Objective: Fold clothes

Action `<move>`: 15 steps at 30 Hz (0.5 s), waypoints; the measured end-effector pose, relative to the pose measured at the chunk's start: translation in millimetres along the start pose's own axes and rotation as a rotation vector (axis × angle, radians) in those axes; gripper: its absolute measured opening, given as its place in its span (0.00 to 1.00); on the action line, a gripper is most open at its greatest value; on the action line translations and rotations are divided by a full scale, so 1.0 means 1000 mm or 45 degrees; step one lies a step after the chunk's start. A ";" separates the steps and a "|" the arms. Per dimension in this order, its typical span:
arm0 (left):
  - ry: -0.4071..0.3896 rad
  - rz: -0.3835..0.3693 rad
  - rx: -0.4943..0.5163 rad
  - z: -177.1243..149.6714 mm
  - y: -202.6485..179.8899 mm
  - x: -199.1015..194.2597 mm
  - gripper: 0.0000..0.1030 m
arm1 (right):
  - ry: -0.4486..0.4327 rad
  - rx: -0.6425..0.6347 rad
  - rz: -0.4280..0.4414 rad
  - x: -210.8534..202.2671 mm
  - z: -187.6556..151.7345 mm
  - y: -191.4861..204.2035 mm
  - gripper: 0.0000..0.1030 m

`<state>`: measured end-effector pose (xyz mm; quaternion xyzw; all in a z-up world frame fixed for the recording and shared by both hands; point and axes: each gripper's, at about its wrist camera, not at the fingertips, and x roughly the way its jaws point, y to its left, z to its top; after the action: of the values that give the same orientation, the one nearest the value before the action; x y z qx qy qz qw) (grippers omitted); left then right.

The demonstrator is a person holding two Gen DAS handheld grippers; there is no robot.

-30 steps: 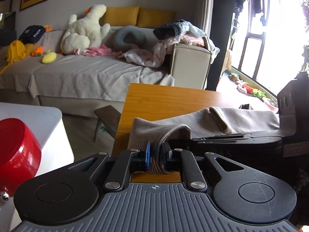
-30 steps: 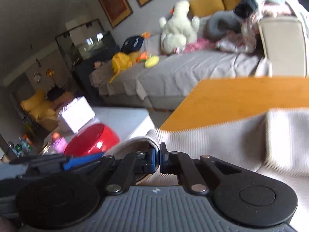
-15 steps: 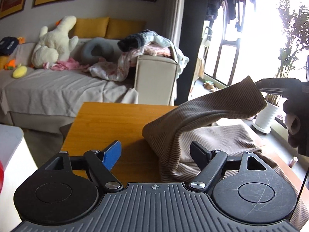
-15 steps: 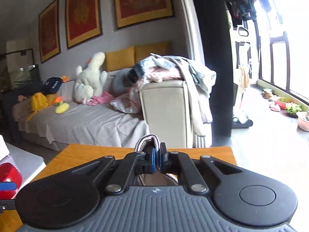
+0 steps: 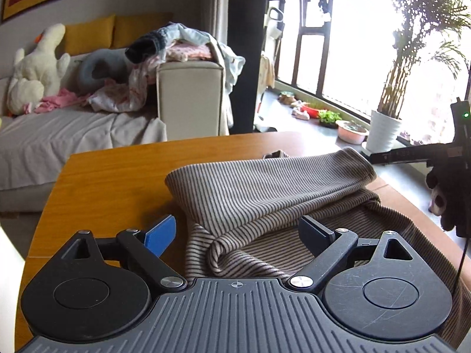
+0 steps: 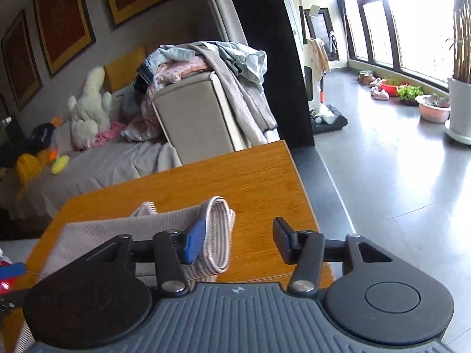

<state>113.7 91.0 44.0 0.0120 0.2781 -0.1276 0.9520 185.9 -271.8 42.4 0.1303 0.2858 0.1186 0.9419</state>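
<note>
A brown striped knit garment point(image 5: 265, 194) lies on the wooden table point(image 5: 117, 176), with one part folded over the rest. My left gripper point(image 5: 238, 234) hovers low over its near fold; the jaws are opening and stand wide, with cloth between them but pressed by neither pad. The right gripper point(image 6: 239, 242) is also opening. The garment's rolled end point(image 6: 217, 235) rests beside its blue pad point(image 6: 194, 242), and the black pad stands well clear over bare wood. In the left wrist view the right gripper point(image 5: 412, 153) shows at the right edge, just past the fold's far end.
The table's right edge point(image 6: 306, 200) drops to a grey floor. Beyond the far edge stands a sofa point(image 5: 73, 135) with a heap of clothes point(image 5: 182, 44) on its arm and a white plush toy point(image 5: 38, 67). A potted plant point(image 5: 382, 132) stands by the window.
Both grippers have let go of the garment and opened. The lifted part now lies flat across the rest. Both views have swung right, toward the window.
</note>
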 end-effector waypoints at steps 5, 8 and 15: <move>0.079 0.123 0.093 -0.007 -0.004 0.033 0.91 | 0.054 -0.018 0.024 0.019 -0.020 0.023 0.59; 0.124 0.183 0.085 -0.011 0.008 0.040 0.91 | 0.046 -0.043 0.006 0.024 -0.027 0.032 0.25; 0.101 0.259 0.090 -0.013 0.030 0.020 0.95 | 0.057 -0.013 0.031 0.000 -0.026 0.038 0.17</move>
<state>130.7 116.3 20.7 0.0786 0.3082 -0.0394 0.9472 165.1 -231.5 33.7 0.1264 0.3047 0.1345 0.9344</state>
